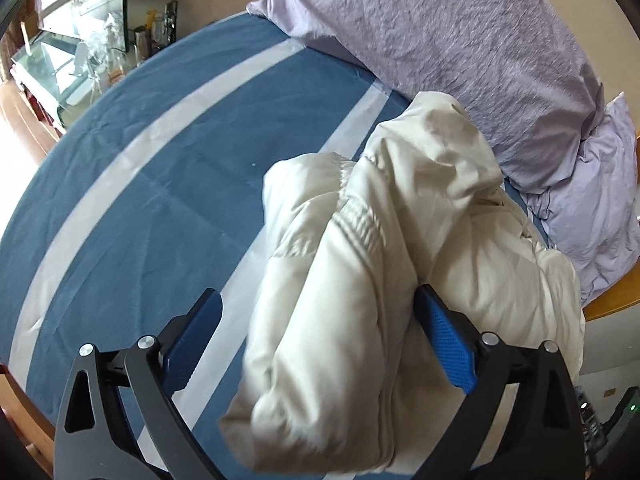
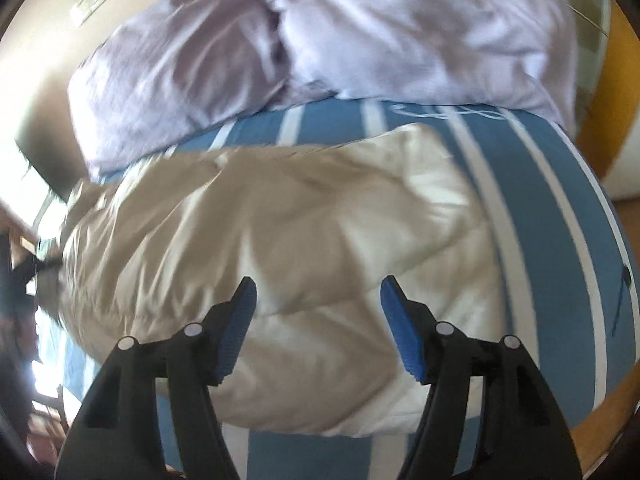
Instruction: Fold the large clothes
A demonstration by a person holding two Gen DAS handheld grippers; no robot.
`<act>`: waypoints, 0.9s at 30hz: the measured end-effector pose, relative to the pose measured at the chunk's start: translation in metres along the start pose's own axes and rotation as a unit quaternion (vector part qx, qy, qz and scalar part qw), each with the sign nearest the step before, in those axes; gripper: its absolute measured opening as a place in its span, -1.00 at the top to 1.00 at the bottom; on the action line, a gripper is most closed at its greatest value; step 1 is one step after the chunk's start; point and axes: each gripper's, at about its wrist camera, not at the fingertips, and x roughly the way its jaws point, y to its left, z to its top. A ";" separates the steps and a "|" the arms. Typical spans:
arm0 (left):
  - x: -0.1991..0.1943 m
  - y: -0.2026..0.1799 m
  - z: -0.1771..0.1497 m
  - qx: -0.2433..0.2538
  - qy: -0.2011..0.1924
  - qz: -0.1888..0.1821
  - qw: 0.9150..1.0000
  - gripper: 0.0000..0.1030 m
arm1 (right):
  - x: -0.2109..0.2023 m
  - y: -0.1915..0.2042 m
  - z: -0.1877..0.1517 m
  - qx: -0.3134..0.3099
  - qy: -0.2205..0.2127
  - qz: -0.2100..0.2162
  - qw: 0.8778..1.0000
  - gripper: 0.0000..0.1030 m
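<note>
A cream padded jacket lies bunched on a blue bed sheet with pale stripes. In the left wrist view a puffy fold of it sits between my left gripper's blue-padded fingers, which are spread wide; the jacket touches the right pad and stands clear of the left one. In the right wrist view the jacket spreads flat across the sheet. My right gripper is open and hovers over the jacket's near part.
A lilac duvet is heaped along the far side of the bed, also in the right wrist view. A glass cabinet with bottles stands past the bed's left end. A wooden bed frame edge shows at right.
</note>
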 end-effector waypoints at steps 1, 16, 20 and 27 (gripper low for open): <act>0.003 -0.001 0.002 0.000 0.005 0.000 1.000 -0.90 | 0.004 0.007 -0.002 -0.012 0.004 -0.001 1.000 -0.25; 0.021 -0.004 -0.001 -0.031 0.019 -0.033 0.999 -0.60 | 0.031 0.021 -0.021 -0.041 0.036 -0.020 0.998 -0.31; 0.014 -0.008 -0.005 -0.039 -0.001 -0.047 0.998 -0.05 | 0.043 0.024 -0.024 -0.053 0.045 -0.028 0.997 -0.36; -0.020 -0.024 -0.005 -0.048 -0.033 -0.104 0.993 0.50 | 0.053 0.020 -0.029 -0.053 0.046 -0.027 0.997 -0.36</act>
